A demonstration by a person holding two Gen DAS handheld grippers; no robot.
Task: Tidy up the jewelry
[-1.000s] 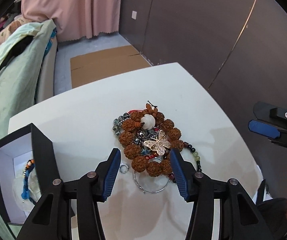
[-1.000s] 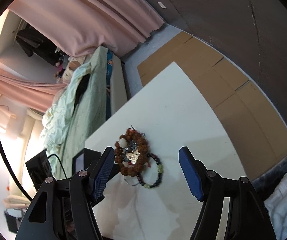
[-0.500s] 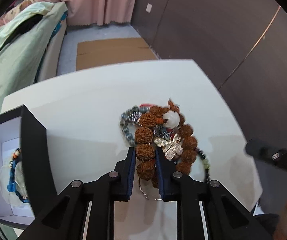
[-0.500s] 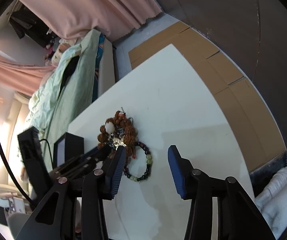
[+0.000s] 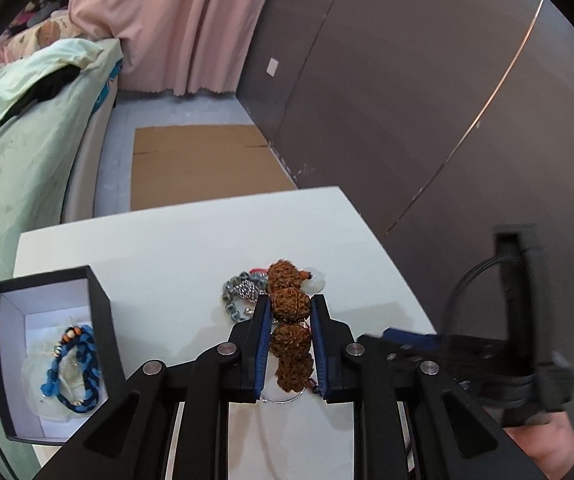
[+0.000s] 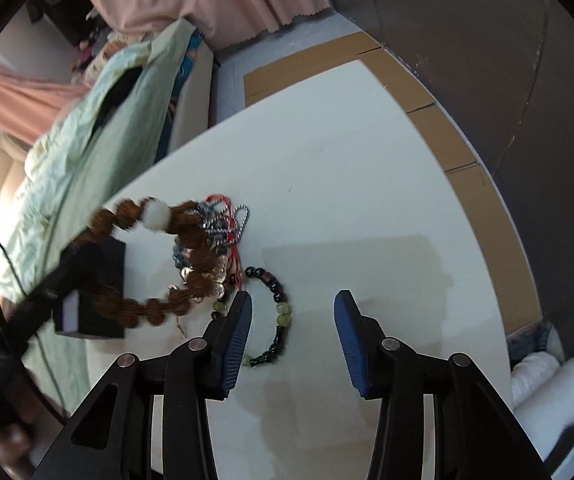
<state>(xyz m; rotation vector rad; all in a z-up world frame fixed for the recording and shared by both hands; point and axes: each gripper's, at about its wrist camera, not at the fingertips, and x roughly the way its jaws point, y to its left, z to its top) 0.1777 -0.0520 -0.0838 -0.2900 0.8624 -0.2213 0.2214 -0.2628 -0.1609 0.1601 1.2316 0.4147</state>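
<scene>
My left gripper (image 5: 289, 312) is shut on a brown seed-bead bracelet (image 5: 289, 328) and lifts it off the white table (image 5: 175, 256). In the right wrist view the bracelet (image 6: 135, 308) hangs stretched above the jewelry pile (image 6: 217, 236). A black and green bead bracelet (image 6: 277, 312) lies on the table just ahead of my right gripper (image 6: 293, 308), which is open and empty. An open black box (image 5: 47, 344) at the left holds a blue braided bracelet (image 5: 75, 368).
A silver ring (image 5: 283, 398) and grey chain pieces (image 5: 239, 292) lie under the lifted bracelet. A bed with green bedding (image 5: 19, 140) stands left of the table. Cardboard (image 5: 203, 164) lies on the floor beyond the far table edge.
My left gripper closed on the brown bracelet and raised it from the pile. My right gripper moved nearer the table, toward the black and green bracelet.
</scene>
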